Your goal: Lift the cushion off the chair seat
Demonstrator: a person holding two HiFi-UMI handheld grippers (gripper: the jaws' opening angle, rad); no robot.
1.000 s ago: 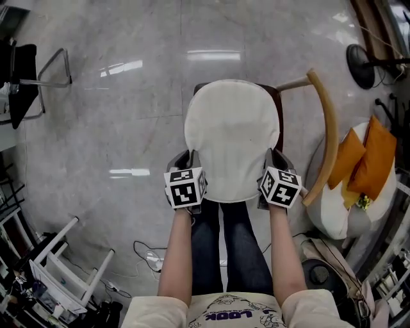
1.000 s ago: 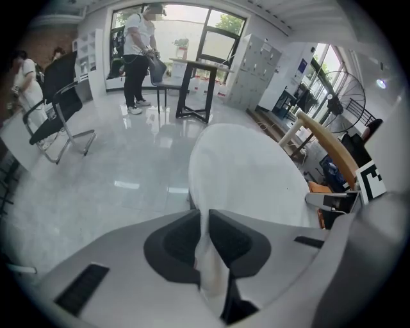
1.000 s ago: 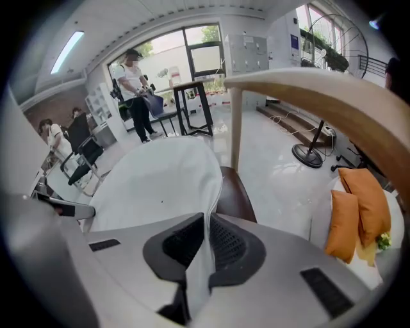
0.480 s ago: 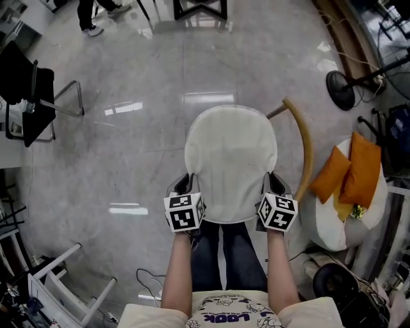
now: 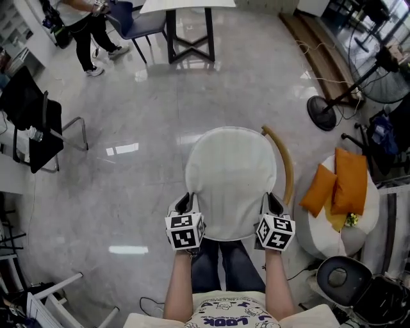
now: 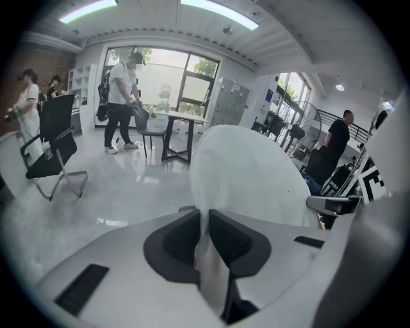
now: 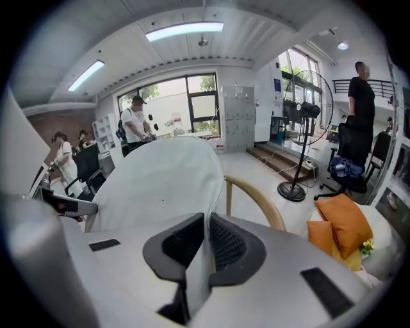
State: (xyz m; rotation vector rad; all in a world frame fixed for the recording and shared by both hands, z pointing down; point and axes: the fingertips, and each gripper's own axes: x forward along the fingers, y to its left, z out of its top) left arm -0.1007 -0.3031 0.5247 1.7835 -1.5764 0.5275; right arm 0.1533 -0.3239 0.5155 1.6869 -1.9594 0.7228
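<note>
Off-white cushion (image 5: pixel 230 174) between left gripper (image 5: pixel 184 202) and right gripper (image 5: pixel 272 202); black-and-white square markers on both cubes (image 5: pixel 185 230). Orange pillows (image 5: pixel 339 182) beyond the right gripper. Grey marbled floor (image 5: pixel 115 192) left of the left gripper.

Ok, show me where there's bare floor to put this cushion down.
Bare floor lies left of the cushion, out to the black chair, and ahead toward the table. The right is crowded: wooden chair back, orange pillows, fan stand.
</note>
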